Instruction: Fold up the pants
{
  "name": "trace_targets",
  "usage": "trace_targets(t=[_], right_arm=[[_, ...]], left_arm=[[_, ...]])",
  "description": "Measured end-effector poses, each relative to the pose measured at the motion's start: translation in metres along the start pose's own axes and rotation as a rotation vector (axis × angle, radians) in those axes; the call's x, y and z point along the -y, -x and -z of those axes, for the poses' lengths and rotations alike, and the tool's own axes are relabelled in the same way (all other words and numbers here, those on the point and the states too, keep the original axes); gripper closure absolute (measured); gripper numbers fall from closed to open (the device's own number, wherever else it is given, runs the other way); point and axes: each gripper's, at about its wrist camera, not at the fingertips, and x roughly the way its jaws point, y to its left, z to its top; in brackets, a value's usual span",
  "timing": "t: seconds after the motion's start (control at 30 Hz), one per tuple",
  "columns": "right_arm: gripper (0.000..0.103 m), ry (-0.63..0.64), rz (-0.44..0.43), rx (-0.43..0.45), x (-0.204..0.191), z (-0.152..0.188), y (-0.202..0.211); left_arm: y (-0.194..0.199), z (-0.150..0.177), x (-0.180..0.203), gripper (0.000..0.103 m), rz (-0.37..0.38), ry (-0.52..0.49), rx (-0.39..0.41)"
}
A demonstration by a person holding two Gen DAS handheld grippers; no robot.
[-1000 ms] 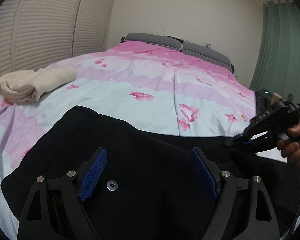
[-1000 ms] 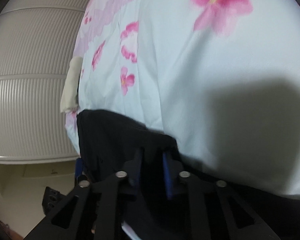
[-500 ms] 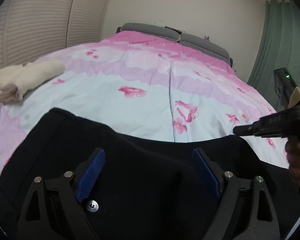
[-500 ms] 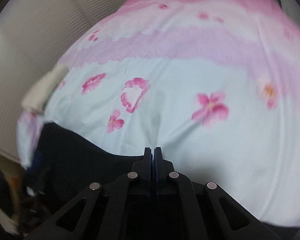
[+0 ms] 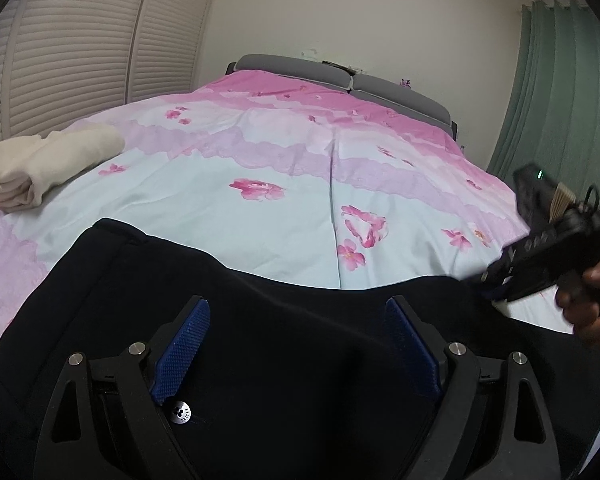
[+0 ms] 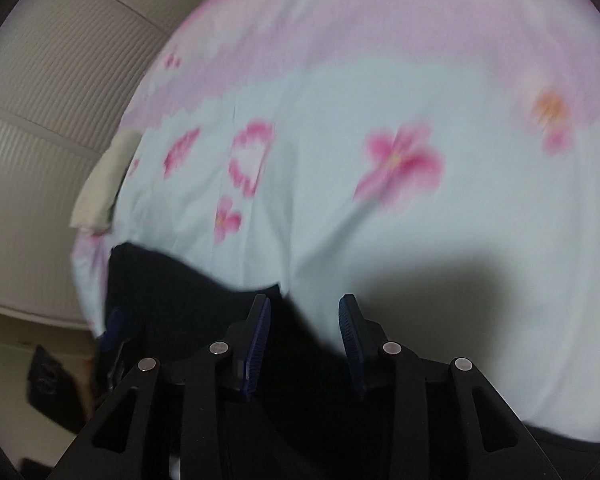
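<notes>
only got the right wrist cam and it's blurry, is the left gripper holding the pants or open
observer: the left gripper is wide open over the black pants, with nothing pinched between its pads.
operator: any landmark on the cloth under it
observer: a silver button shows on the pants next to the finger on the picture's left, so that is probably the waist end.
operator: and the pale blob at the bed edge
observer: it's a cream garment, folded into a bundle on the floral bed cover, lying apart from the pants.
</notes>
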Motion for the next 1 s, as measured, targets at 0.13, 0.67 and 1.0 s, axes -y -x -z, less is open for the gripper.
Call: trace_targets(t=[0.13,0.67,1.0], right_arm=[[0.094,-0.032,-0.064,0.000,0.007,0.008,-0.015],[0.052,0.161,0.048,0.094,-0.021,0.003,0.013],[0.086,0.091,-0.056,0.093,-0.022,0.004,-0.005]], left_arm=[[-0.002,0.001,-0.001,0.013,0.006,0.004,-0.006],[-0.001,0.002,0.002,0.013,0.003,-0.015,0.006],[-0.001,0.002,-0.002,0.013,0.004,-0.001,0.007]])
